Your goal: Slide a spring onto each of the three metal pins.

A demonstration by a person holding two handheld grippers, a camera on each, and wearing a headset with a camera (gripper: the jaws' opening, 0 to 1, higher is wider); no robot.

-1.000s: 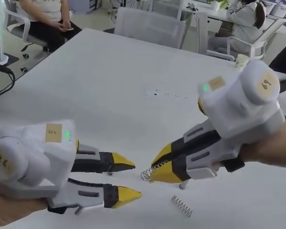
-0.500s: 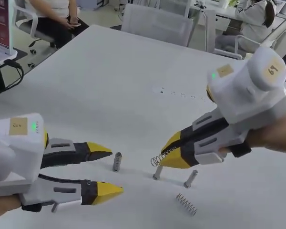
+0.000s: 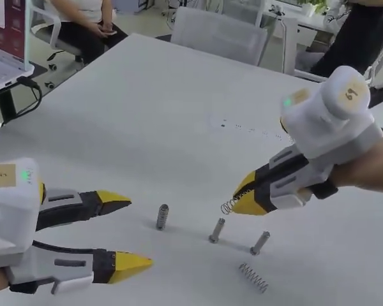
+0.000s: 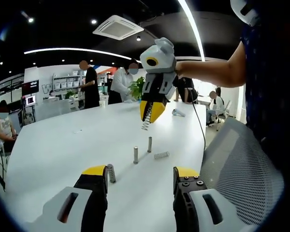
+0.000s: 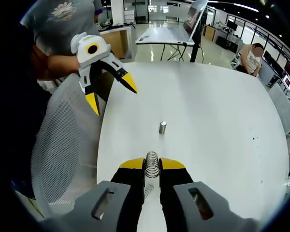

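My white bench (image 3: pixel 147 95) w/ grey mesh chair (image 3: pixel 220 32) behind it, laptop (image 3: pixel 9 25) at far left; ceiling AC vent (image 4: pixel 118 27) & strip lights (image 4: pixel 77 49) overhead.

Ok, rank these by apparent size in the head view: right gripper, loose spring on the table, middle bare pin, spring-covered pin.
1. right gripper: far the largest, though it is held up nearer the camera.
2. loose spring: lying flat, slightly longer than either pin.
3. spring-covered pin and middle bare pin: these look alike, so they are not ranked.
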